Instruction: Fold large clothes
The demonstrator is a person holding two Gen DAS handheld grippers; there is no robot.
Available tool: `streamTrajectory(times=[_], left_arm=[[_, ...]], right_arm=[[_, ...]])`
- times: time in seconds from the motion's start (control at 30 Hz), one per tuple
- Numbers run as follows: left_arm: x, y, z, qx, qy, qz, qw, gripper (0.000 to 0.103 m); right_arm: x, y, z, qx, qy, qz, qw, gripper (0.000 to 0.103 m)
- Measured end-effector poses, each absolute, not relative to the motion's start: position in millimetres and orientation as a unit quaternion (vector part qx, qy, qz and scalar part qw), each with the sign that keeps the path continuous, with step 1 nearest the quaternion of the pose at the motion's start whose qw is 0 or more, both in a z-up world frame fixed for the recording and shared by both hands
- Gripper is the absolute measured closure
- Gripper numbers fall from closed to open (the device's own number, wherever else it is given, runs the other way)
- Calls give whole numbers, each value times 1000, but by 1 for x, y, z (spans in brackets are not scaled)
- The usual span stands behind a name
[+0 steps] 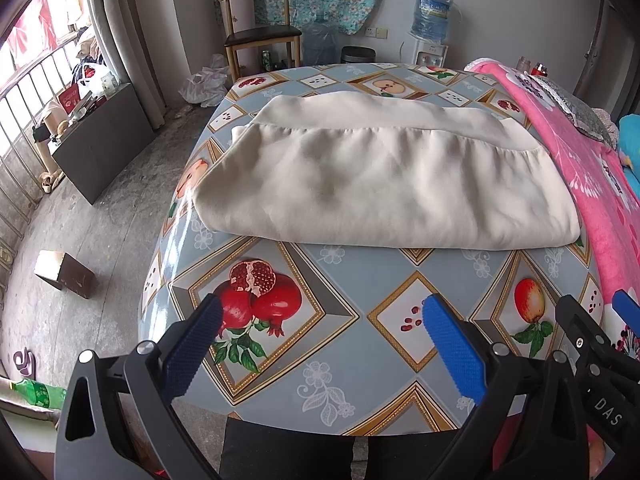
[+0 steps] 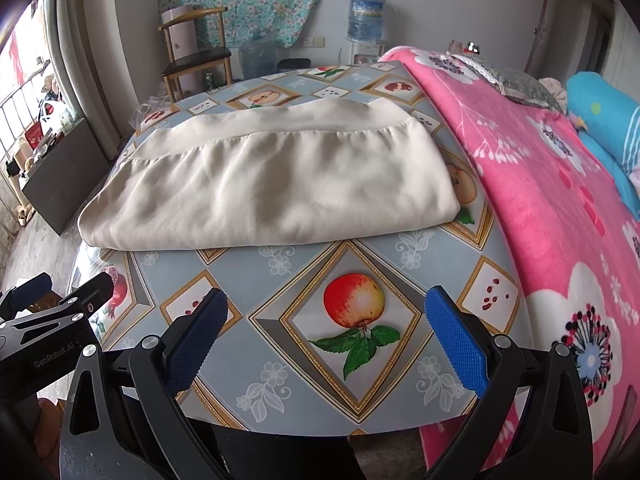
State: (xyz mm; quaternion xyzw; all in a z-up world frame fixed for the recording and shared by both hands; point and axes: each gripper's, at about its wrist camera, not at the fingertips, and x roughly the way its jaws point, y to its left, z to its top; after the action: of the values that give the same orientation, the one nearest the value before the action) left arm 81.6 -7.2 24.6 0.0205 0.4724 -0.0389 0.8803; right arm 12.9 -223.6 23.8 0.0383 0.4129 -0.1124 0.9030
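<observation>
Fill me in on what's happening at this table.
A person is folding a cream garment on a fruit-print table. It lies already folded over into a wide bundle. Both claws, left and right, are open and empty, hovering over the table's near edge, short of the garment. A pink blanket lies beside the table.

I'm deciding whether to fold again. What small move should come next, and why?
Probably bring both open grippers, left gripper and right gripper, forward to the cream garment's near edge. It lies folded once on the table, still wide, and both grippers hover short of it, empty.
</observation>
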Motion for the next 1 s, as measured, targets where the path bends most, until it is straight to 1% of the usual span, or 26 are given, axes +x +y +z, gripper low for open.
streamTrajectory(times=[1.0], left_arm=[[82,-10,26,20,473,-43,880,5]], right_arm=[[15,-226,23,35,414,-112,902,7]])
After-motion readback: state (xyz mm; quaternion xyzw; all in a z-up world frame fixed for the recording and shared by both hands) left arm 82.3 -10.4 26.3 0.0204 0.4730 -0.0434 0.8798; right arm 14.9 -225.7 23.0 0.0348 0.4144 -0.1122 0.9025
